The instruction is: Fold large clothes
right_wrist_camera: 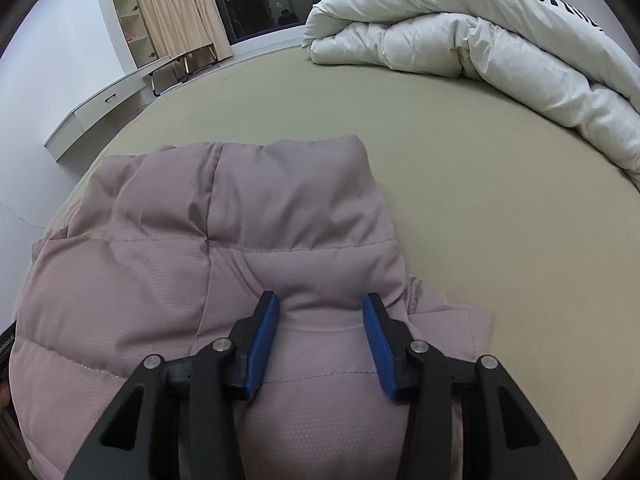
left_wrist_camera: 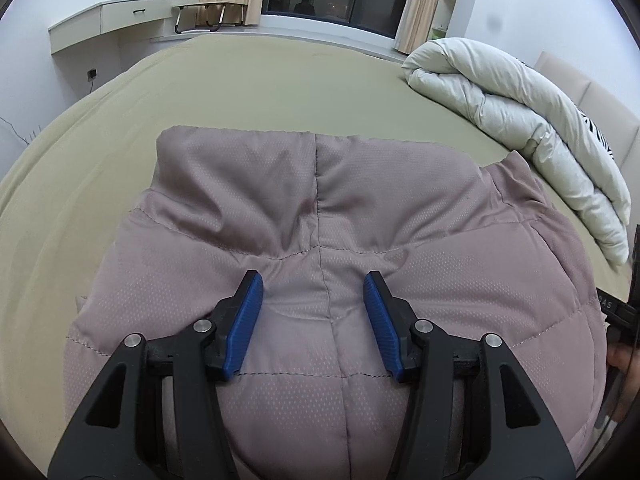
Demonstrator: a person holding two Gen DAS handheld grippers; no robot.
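A bed point(left_wrist_camera: 260, 80) with an olive sheet carries the padded jacket point(left_wrist_camera: 320, 220), its collar pointing away. Both are held over the jacket, spread and empty: left hand-held gripper point(left_wrist_camera: 313, 286) above the middle seam, right hand-held gripper point(right_wrist_camera: 319, 306) nearer its right edge.

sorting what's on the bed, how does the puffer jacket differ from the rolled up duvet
The jacket is dusty mauve; the duvet is off-white with a black print at one end. The jacket lies spread out at the near edge of the bed, under both hand-held grippers; the duvet is bundled into a thick roll on the far side, untouched. Both are puffy and quilted.
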